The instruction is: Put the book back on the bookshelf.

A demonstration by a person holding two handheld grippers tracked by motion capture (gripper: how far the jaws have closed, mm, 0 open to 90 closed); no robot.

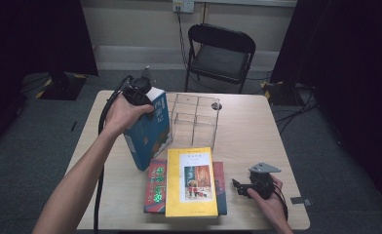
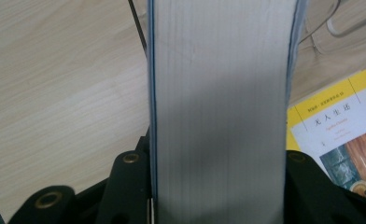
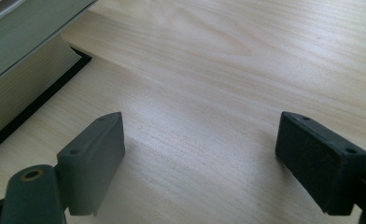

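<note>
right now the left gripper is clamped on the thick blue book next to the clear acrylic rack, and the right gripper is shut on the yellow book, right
Not quite: the right gripper is open and holds nothing, resting on the wooden table beside the yellow book, as the right gripper view shows. The left gripper does clamp the thick blue book by the clear acrylic rack.

Wooden table (image 1: 247,136): clear organizer (image 1: 195,119), stacked books (image 1: 186,183)

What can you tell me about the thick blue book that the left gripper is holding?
The thick blue book has a blue cover with coloured print and a pale, wide block of pages. It stands tilted, its lower corner on the wooden table, next to the clear plastic rack and behind the red book. The left gripper clamps its top edge, one of the fingers on each cover.
</note>
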